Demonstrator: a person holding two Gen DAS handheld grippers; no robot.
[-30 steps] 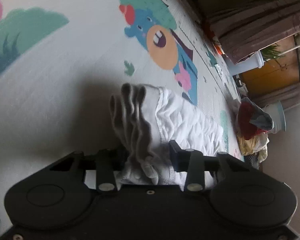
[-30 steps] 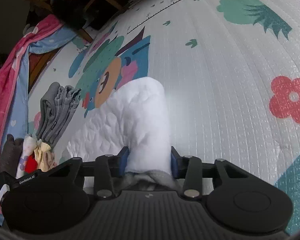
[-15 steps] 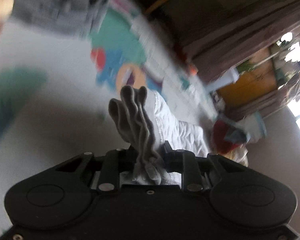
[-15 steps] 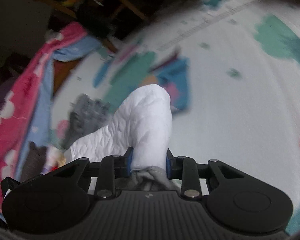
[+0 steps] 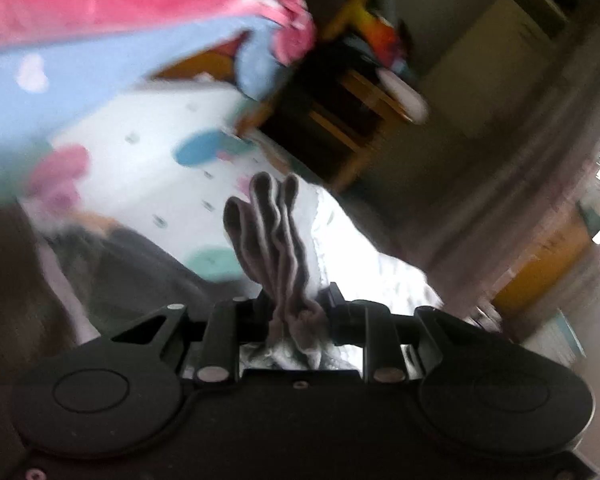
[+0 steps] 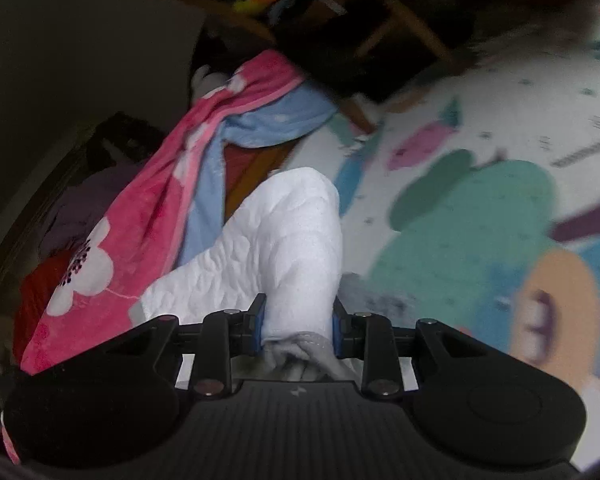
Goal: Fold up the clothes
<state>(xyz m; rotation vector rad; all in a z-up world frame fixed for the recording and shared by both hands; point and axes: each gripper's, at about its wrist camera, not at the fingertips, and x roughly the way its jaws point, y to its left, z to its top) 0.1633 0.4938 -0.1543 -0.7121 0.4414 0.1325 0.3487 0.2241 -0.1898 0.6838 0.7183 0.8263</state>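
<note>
Over the play mat [image 6: 500, 128], both grippers carry one folded bundle between them. From the left gripper [image 5: 296, 312] I see its jaws closed tight on the grey ribbed edges of the garment [image 5: 274, 236], which stand up in a stack of layers, with the white quilted side running off to the right. The right gripper [image 6: 298, 320] has its blue-padded jaws pressed on the other end, a thick white quilted roll [image 6: 276, 240] with a grey hem tucked in behind the fingers. The bundle looks to be off the mat, hanging between the two tools, though neither view shows its underside.

A pink and blue blanket [image 6: 148, 216] drapes down at the mat's edge, and a wooden chair [image 6: 380, 20] stands beyond it. The left view is smeared, so much of what lies below is hard to read; there is something dark grey on the mat under the bundle, but I cannot say what.

To my eye the folding is finished and this is the carrying step, taking the piece toward wherever folded things go. Next it needs a level set-down with both ends lowered together, then both jaws opened at once so the layers do not spring apart or drag.
</note>
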